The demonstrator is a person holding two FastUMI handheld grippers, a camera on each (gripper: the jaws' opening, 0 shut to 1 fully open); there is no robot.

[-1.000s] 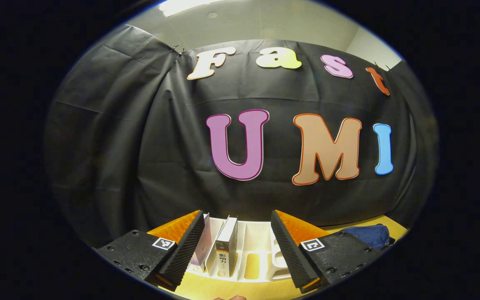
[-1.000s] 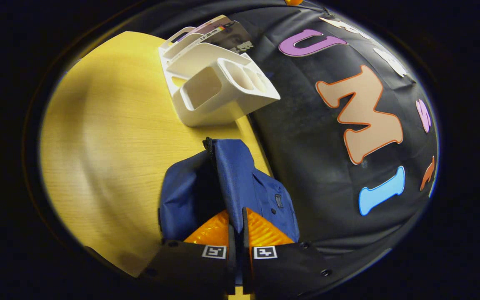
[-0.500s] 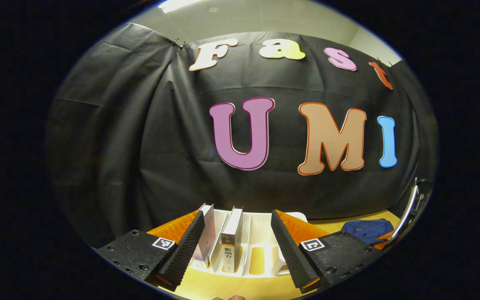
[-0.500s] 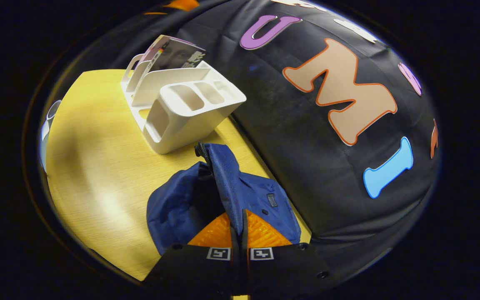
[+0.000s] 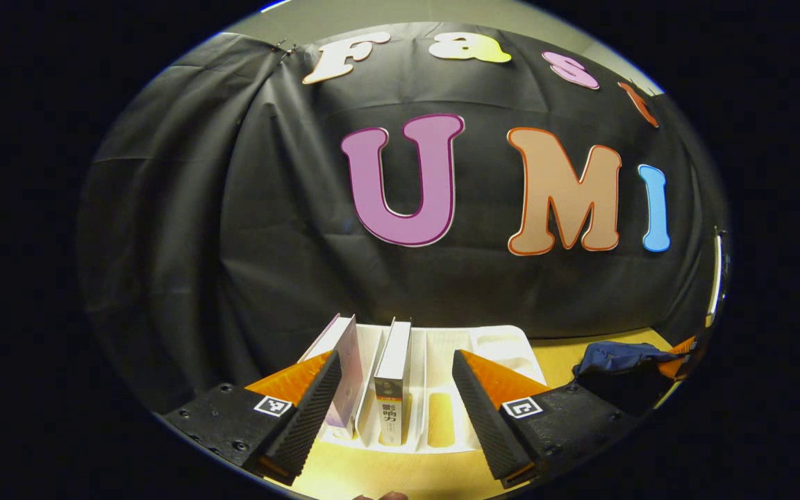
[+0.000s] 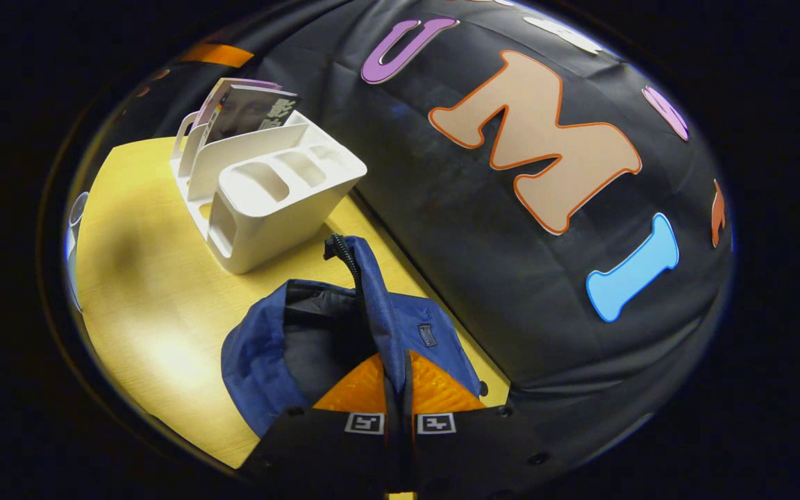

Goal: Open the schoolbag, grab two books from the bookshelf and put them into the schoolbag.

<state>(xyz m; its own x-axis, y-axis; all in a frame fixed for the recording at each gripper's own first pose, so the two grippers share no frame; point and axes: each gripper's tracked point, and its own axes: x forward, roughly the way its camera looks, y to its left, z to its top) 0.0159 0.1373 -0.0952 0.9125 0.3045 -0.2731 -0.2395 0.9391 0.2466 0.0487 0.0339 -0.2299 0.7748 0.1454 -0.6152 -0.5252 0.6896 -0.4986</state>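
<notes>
- Standing at the lower centre of the left gripper view, the white bookshelf (image 5: 442, 347) holds two books upright in its left slots: a pale book (image 5: 346, 375) and a white-spined book (image 5: 394, 389) just right of it; the slots to the right look empty.
- The left gripper (image 5: 396, 406) has its fingers spread wide, touching nothing, with both books showing in the gap between them.
- In the right gripper view, the blue schoolbag (image 6: 268, 347) sits at lower centre on the yellow tabletop (image 6: 143, 292), its mouth gaping and its dark lining visible.
- The right gripper (image 6: 396, 389) has its fingers pressed together on the schoolbag's raised flap.
- Compared with a second ago, the bookshelf sits higher and larger in the left gripper view, and the schoolbag's mouth gapes wider.
- Bare tabletop lies to the left of the schoolbag and bookshelf in the right gripper view; the black cloth wall runs close behind both, at the tabletop's far edge.
</notes>
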